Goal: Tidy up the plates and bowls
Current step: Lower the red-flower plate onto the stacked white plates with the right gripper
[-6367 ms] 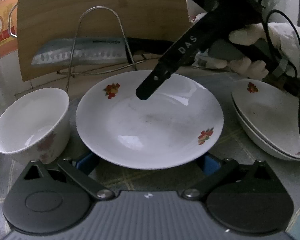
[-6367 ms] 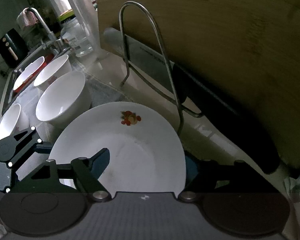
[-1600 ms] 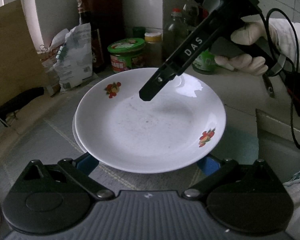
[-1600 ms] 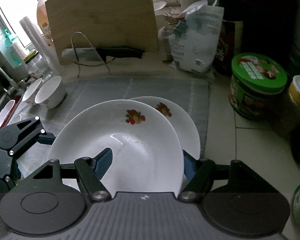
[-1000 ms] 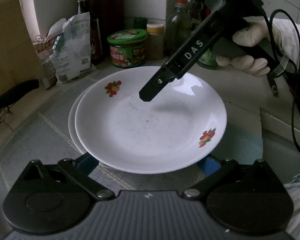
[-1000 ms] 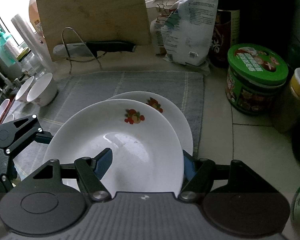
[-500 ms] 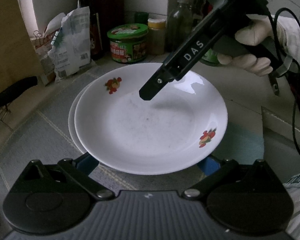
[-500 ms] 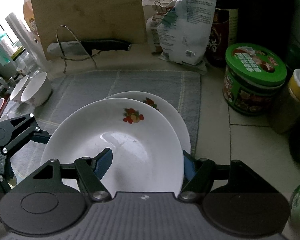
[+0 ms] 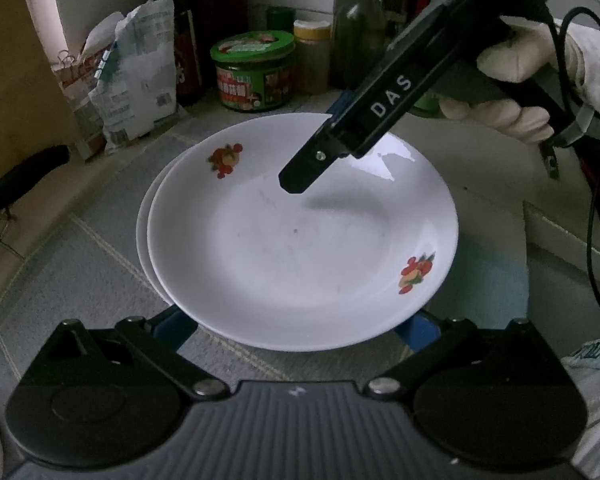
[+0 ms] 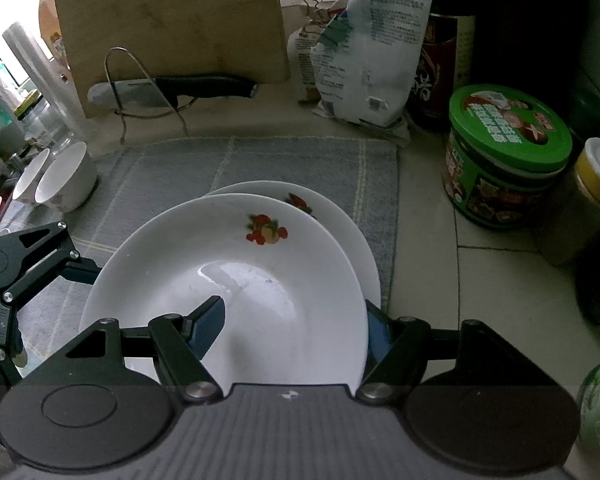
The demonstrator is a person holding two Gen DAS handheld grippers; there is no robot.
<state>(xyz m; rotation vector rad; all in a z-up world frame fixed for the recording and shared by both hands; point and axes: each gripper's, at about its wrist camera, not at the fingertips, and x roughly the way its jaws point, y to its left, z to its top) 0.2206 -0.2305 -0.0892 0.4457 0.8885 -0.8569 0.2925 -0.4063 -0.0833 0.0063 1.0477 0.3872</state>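
1. Your right claw pinches the top plate by its rim.
2. Your left claw is wide open w/ blue pads under the plate edge.
3. The plate sits just over the lower plate on the grey mat.

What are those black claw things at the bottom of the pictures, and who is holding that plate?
They are grabbing tools. A person holds one in each hand; you can see a gloved hand on one. Each tool has a camera looking along its two fingers, so one picture comes from the left gripper and the other from the right gripper. The right gripper pinches the rim of a white plate, one finger inside and one underneath. The left gripper's fingers are spread wide under the plate's other side. Just below is a second plate on a grey mat. Nearby are some bowls and a green-lidded jar.
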